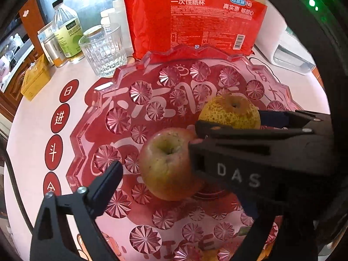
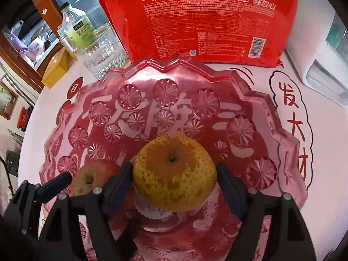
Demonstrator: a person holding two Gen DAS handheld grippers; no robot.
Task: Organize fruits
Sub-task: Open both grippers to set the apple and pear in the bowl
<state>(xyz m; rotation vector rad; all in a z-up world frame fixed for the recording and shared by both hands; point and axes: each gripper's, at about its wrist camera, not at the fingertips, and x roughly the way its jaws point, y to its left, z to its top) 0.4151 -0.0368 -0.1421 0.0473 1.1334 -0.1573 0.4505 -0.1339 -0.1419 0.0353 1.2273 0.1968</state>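
A pink cut-glass fruit plate [image 1: 95,117] [image 2: 256,100] stands on the white table. A red-green apple [image 1: 167,163] [image 2: 91,178] lies in it. My left gripper [image 1: 155,158] is open, its fingers standing on either side of the apple with a gap on the left side. A yellow speckled pear [image 2: 174,174] [image 1: 228,111] is held between the pads of my right gripper [image 2: 174,182], just above the plate's middle. The right gripper's fingers [image 1: 250,128] cross the left wrist view beside the apple.
Behind the plate stands a red bag of paper cups [image 1: 195,21] [image 2: 200,19]. At back left are a ribbed glass tumbler [image 1: 104,47] [image 2: 102,50], a vinegar bottle [image 1: 65,26] and a yellow box [image 1: 34,80]. A white appliance [image 2: 322,65] stands at the right.
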